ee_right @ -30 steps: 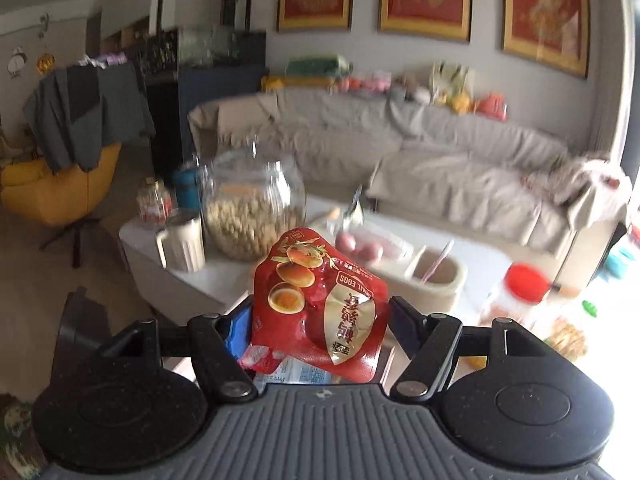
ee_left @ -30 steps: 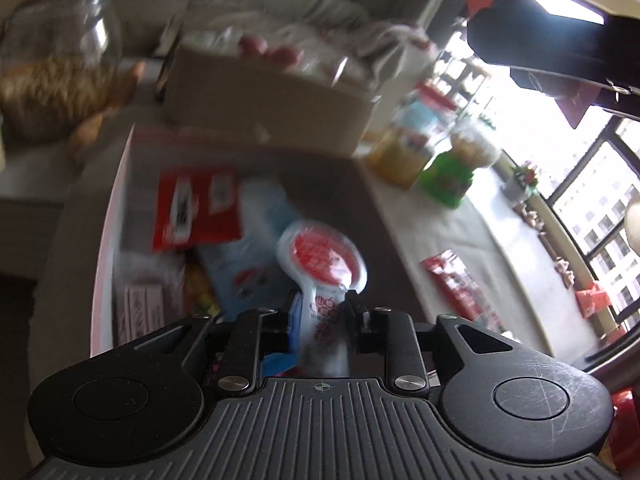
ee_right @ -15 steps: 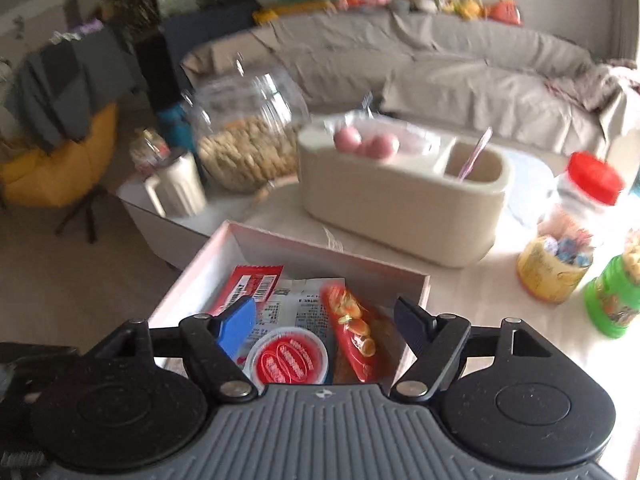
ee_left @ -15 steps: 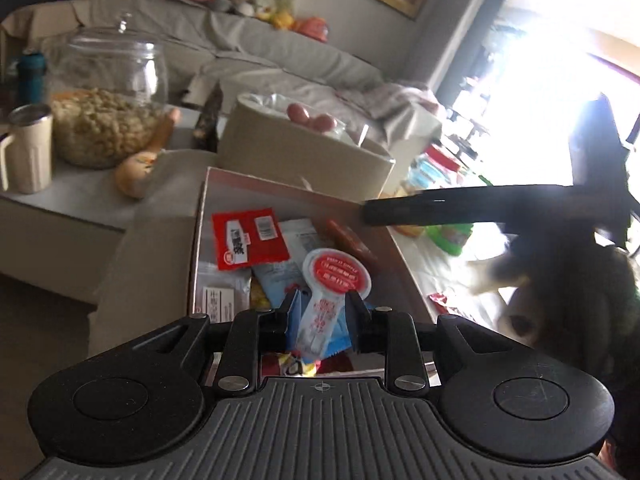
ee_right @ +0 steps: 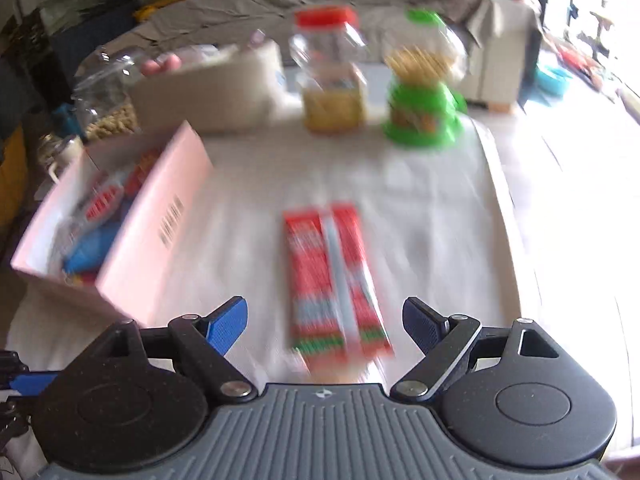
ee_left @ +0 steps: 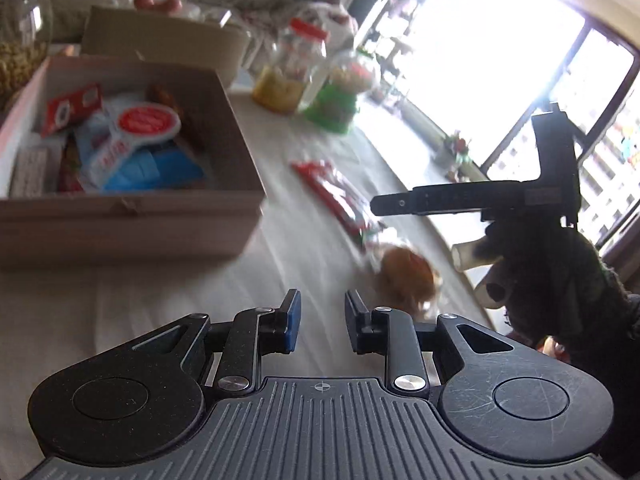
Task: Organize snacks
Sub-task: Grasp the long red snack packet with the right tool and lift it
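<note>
The cardboard box [ee_left: 132, 216] on the white cloth holds several snack packets and a red-lidded jelly cup [ee_left: 146, 122]. My left gripper [ee_left: 320, 320] hovers over bare cloth in front of the box, open, with nothing between its fingers. An orange bun in clear wrap [ee_left: 406, 276] lies just right of it. A long red packet [ee_right: 332, 280] lies flat on the cloth; it is also seen beyond the bun [ee_left: 340, 196]. My right gripper [ee_right: 324, 320] is above the packet's near end with its jaws opening wide. The packet lies between them, untouched.
A red-lidded jar [ee_right: 332, 80] and a green-based jar [ee_right: 422, 100] stand at the table's far side, next to a beige container [ee_right: 208, 92]. The box's pink wall [ee_right: 160, 216] is left of the right gripper. A gloved hand [ee_left: 560, 280] holds the right gripper.
The left gripper let go of the jelly cup, which now lies in the box, and swung right over the cloth. The right gripper dropped its red packet, moved right and down, and widened.
</note>
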`<move>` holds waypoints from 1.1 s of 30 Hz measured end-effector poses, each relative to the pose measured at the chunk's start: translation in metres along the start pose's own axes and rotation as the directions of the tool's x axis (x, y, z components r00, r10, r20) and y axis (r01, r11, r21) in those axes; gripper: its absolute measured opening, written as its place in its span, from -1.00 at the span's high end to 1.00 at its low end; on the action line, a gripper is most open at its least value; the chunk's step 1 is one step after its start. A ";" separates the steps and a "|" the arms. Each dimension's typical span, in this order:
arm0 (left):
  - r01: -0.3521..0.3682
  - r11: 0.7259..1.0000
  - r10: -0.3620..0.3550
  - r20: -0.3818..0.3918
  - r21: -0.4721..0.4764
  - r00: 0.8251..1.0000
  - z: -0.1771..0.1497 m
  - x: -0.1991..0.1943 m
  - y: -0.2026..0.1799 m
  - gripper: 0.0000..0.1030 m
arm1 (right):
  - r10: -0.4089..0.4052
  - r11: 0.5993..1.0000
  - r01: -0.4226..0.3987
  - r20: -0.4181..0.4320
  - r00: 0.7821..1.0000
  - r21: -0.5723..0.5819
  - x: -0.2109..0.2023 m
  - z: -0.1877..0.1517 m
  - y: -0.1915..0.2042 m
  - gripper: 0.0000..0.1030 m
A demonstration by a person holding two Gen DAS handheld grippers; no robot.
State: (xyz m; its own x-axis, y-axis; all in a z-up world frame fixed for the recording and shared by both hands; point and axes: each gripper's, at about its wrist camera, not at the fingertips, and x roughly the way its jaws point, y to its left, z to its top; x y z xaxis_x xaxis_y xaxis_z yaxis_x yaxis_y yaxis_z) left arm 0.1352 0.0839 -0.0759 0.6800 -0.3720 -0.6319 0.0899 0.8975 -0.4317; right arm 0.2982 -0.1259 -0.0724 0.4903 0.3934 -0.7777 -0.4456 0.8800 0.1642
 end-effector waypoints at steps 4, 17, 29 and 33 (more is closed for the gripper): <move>-0.048 0.999 0.049 -0.040 0.016 0.998 -0.005 0.013 -0.010 0.47 | -0.034 0.999 0.033 0.046 0.998 0.010 0.002 -0.009 -0.013 -0.66; -0.137 0.990 0.139 -0.055 0.034 0.989 -0.013 0.005 -0.023 0.47 | -0.045 0.996 0.038 -0.075 0.996 -0.081 0.061 0.032 0.014 0.09; -0.101 0.991 0.095 -0.062 -0.092 0.993 -0.032 -0.003 0.009 0.47 | 0.125 0.980 -0.115 0.051 0.991 -0.164 -0.019 0.001 0.066 0.10; -0.090 0.988 0.084 -0.055 -0.129 0.995 -0.038 -0.012 0.020 0.47 | 0.209 0.963 -0.209 -0.018 0.978 -0.171 -0.026 -0.020 0.084 0.10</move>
State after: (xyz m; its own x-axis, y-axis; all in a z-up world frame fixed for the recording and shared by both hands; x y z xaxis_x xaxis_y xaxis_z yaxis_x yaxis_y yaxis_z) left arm 0.1018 0.0973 -0.1015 0.6444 -0.3077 -0.7001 -0.0663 0.8896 -0.4520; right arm 0.2326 -0.0674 -0.0504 0.3728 0.5634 -0.7373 -0.6593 0.7200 0.2167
